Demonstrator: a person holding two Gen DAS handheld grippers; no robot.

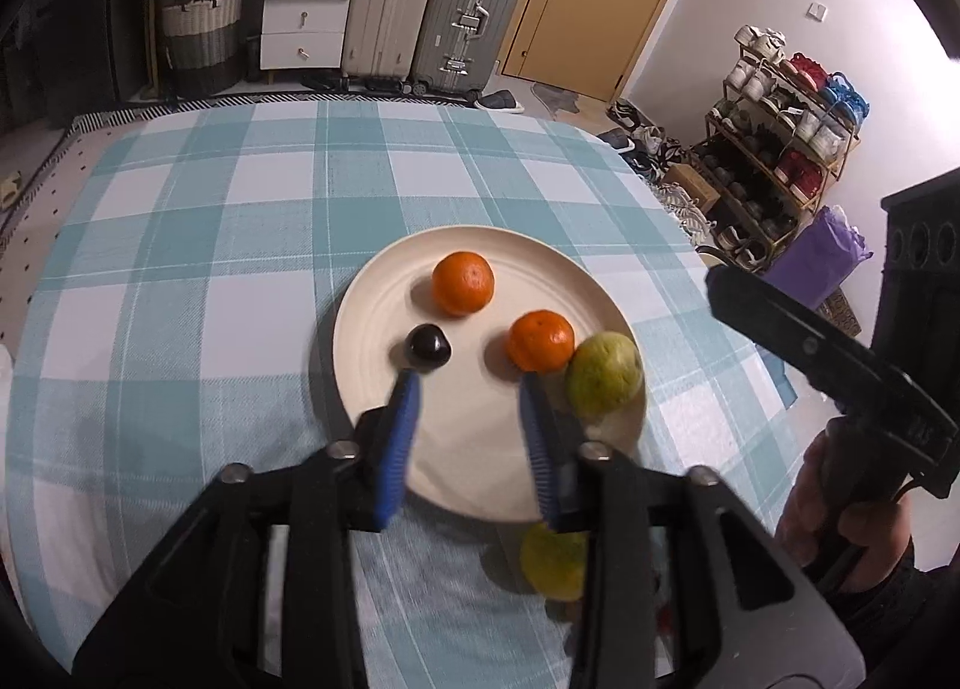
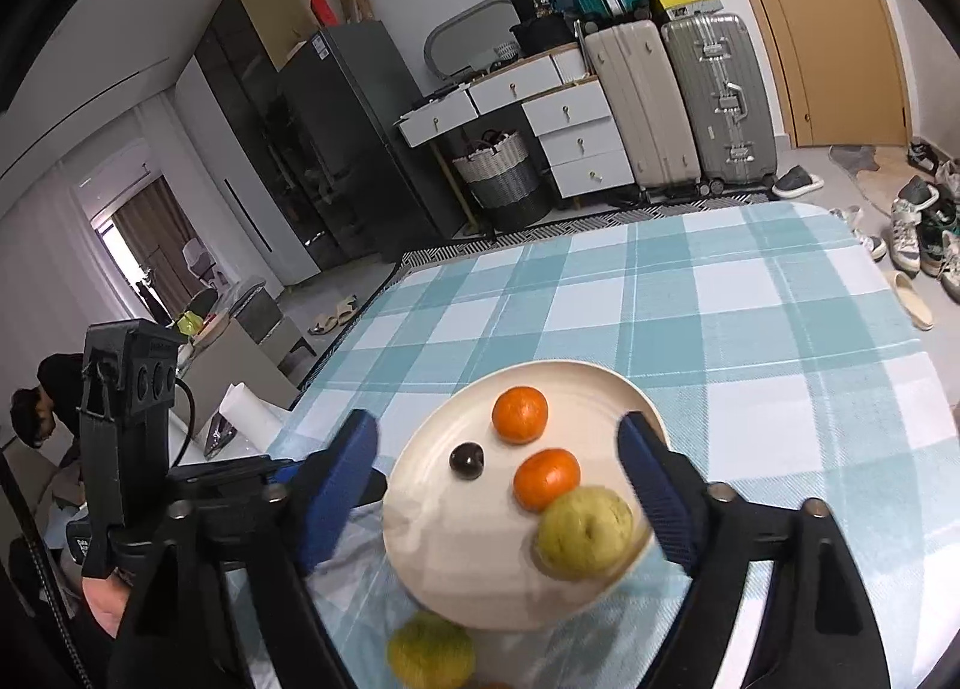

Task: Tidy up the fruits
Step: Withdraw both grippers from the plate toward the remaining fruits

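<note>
Both jaws were spread and empty; four fruits were laid on the plate [image 1: 372,293], one yellow fruit [image 2: 429,653] was left off.

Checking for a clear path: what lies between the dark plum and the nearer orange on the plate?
Nothing; only bare plate lies between the dark plum and nearer orange, shown in both wrist views.

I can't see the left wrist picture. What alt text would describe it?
A cream plate on a teal checked tablecloth holds two oranges, a dark plum and a green fruit. The open left gripper hovers over it, empty; a yellow-green fruit lies off the plate.
</note>
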